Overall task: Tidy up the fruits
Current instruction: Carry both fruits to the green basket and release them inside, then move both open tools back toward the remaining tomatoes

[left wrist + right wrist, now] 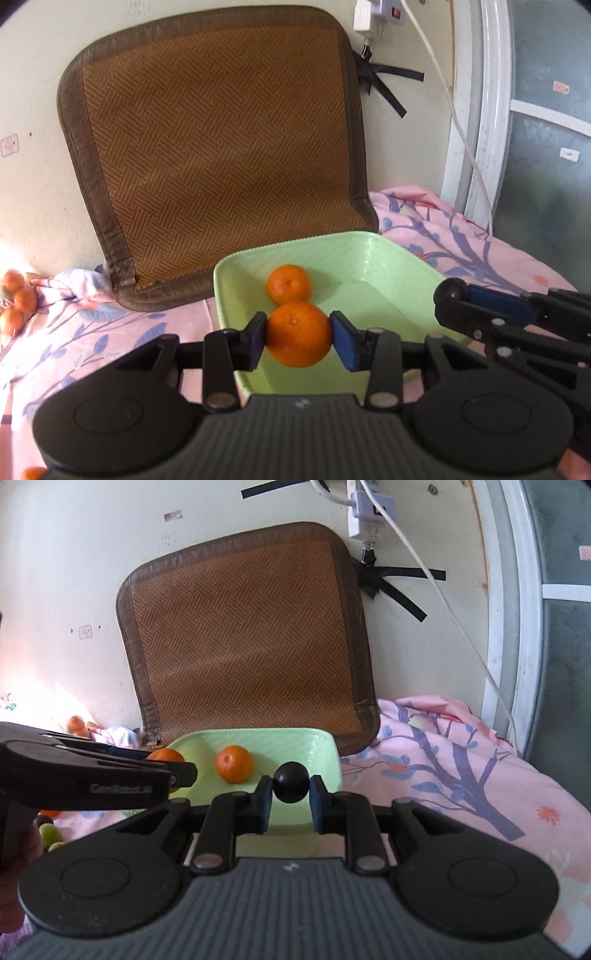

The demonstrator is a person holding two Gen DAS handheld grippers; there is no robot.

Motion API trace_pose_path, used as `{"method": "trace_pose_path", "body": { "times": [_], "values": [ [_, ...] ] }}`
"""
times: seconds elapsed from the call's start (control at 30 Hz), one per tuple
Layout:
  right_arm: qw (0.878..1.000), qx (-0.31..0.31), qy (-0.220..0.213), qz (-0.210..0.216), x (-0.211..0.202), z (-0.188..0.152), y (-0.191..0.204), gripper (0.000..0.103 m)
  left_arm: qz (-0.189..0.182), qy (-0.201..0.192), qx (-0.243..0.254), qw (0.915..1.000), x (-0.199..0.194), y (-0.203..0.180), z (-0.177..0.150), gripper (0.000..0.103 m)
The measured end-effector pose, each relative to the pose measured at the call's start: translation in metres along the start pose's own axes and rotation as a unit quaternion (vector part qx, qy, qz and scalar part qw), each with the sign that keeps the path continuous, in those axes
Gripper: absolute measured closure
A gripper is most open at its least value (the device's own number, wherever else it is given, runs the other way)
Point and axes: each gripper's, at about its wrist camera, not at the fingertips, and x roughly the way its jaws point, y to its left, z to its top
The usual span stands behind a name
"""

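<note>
A: Which step is this?

B: Dropping fruit into the green tray (388, 266), I'd judge. The left claw (298, 334) is clamped on a held orange (298, 334), both blue pads pressed to its sides, and it hangs over the tray's near left part. A second orange (289, 283) already lies in the tray, just past the held one at about 12 o'clock from it.

A: And the other hand?

B: The right claw (291, 782) is clamped on a dark round fruit (291, 782), perhaps a plum; I can't tell the kind. It sits over the tray's near right edge. In the left view that claw comes in from 3 o'clock, pointing inward across the tray.

A: So what does the next move call for?

B: My guess: lower the held orange a little and part the pads, so it settles beside the second orange rather than bouncing. Then the same for the dark round fruit, on the bare right half of the tray.

A: How are the grippers held?

B: Both roughly level, pointing toward the woven cushion (218, 147) propped against the wall at 12 o'clock. They stand close together, so one should release first.

A: More fruit left?

B: Yes, a cluster of loose oranges (16, 302) lies at 9 o'clock on the pink bedsheet (480, 254), well apart from the tray.
</note>
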Motion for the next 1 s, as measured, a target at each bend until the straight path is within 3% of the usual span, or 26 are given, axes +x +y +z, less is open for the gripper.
{"method": "trace_pose_path", "body": {
  "times": [0.13, 0.17, 0.23, 0.3, 0.47, 0.6, 0.83, 1.0],
  "values": [
    [1.000, -0.008, 0.005, -0.001, 0.005, 0.000, 0.002, 0.078, 0.014, 0.003, 0.005, 0.9999, 0.007, -0.005, -0.005, 0.061],
    [1.000, -0.009, 0.007, 0.000, 0.006, 0.000, 0.003, 0.077, 0.015, 0.001, 0.010, 0.9998, 0.006, -0.008, -0.006, 0.054],
    [1.000, -0.014, 0.004, -0.004, 0.006, -0.001, 0.004, 0.066, 0.030, -0.003, 0.013, 0.9995, 0.003, -0.011, -0.006, 0.050],
    [1.000, -0.021, -0.010, -0.016, 0.002, -0.004, 0.005, 0.059, 0.020, -0.009, 0.003, 0.9998, -0.006, -0.009, -0.005, 0.050],
    [0.999, -0.002, -0.041, -0.011, -0.013, -0.005, -0.002, 0.058, 0.016, -0.055, -0.015, 0.9983, -0.061, 0.007, -0.013, 0.046],
    [0.998, 0.015, -0.054, -0.007, -0.023, -0.005, -0.002, 0.058, 0.021, -0.073, -0.022, 0.9969, -0.114, 0.029, -0.038, 0.041],
    [0.998, 0.026, -0.021, 0.057, -0.049, -0.013, 0.019, 0.055, 0.090, -0.084, 0.018, 0.9922, -0.174, 0.053, -0.095, 0.034],
    [0.992, 0.059, 0.017, 0.111, -0.058, -0.026, 0.049, 0.054, 0.089, -0.083, 0.023, 0.9922, -0.184, 0.049, -0.104, 0.030]
  ]
}}
